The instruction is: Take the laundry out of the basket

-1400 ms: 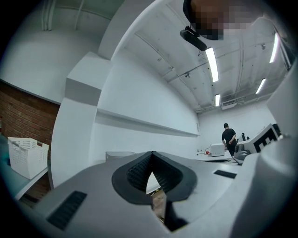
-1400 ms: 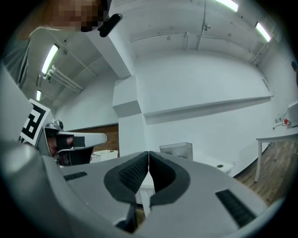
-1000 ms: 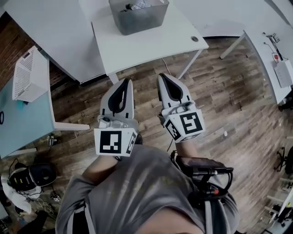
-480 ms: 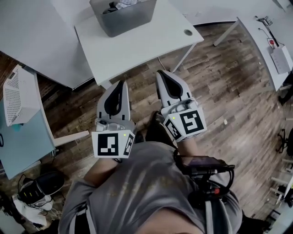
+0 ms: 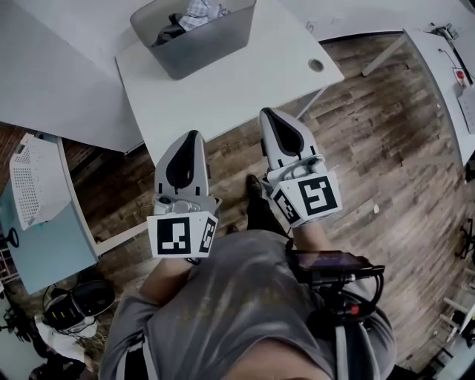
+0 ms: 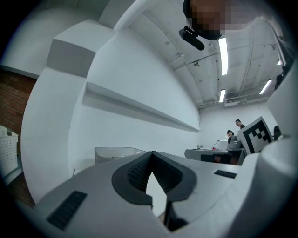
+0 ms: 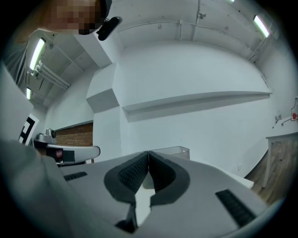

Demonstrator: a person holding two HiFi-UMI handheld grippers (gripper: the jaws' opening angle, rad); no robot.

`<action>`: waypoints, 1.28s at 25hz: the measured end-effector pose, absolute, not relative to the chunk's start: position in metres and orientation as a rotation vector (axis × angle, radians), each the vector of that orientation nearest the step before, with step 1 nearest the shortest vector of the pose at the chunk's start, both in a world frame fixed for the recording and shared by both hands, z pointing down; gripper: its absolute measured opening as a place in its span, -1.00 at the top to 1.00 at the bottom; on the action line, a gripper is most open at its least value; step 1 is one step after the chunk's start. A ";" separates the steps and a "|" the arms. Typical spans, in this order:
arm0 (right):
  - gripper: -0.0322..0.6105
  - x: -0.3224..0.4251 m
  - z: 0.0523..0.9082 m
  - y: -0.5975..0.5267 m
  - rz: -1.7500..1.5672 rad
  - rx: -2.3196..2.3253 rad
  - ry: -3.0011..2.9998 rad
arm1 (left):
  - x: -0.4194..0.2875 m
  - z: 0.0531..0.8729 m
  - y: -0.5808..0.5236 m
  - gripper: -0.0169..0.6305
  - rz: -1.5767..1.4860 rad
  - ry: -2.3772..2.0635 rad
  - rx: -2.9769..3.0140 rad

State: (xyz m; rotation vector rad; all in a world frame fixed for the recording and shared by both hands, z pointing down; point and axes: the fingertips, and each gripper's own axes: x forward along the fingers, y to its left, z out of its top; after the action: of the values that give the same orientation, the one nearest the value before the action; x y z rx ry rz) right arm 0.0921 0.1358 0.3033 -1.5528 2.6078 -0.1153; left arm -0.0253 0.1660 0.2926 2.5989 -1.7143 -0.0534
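Fingers [image 6: 134, 173] of the left gripper [image 5: 192, 136] meet tip to tip, with nothing between them. Right gripper [image 5: 268, 113] likewise: pads pressed together, empty. Both are held level, side by side, pointing at the white table [image 5: 245, 82]. In the head view their tips appear at about its near edge.

Basket [image 5: 204, 48]: grey, sits toward the far side of the table, well apart from both grippers. Laundry [image 5: 194, 13] is inside it, a checked piece and something dark, bunched and showing above the rim. None of it lies out on the table top.

Step in hand, as I judge it: approach. No reach into the basket yet; task at its very start.

Next move calls for crossing the table, lifting the tips over the near rim, and opening at least one pair of jaws before coming down on the cloth. Checked piece looks uppermost, so a likely first pick. Risk: the basket may slide or lift with the cloth, so the free gripper could steady the rim.
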 end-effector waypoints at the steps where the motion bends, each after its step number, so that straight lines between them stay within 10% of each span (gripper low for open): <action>1: 0.88 0.096 0.303 0.124 -0.121 -1.537 2.615 | -0.021 0.290 0.155 0.92 -0.050 -1.731 2.592; 32: 0.88 0.098 0.284 -0.110 -0.077 -1.298 2.713 | -0.023 0.264 -0.048 0.92 -0.095 -2.015 2.457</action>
State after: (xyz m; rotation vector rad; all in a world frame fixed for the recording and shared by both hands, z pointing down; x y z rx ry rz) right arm 0.0979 -0.1097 0.2840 -1.2975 2.7126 -0.0768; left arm -0.0228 -0.0485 0.2642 2.4572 -2.0149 -0.0949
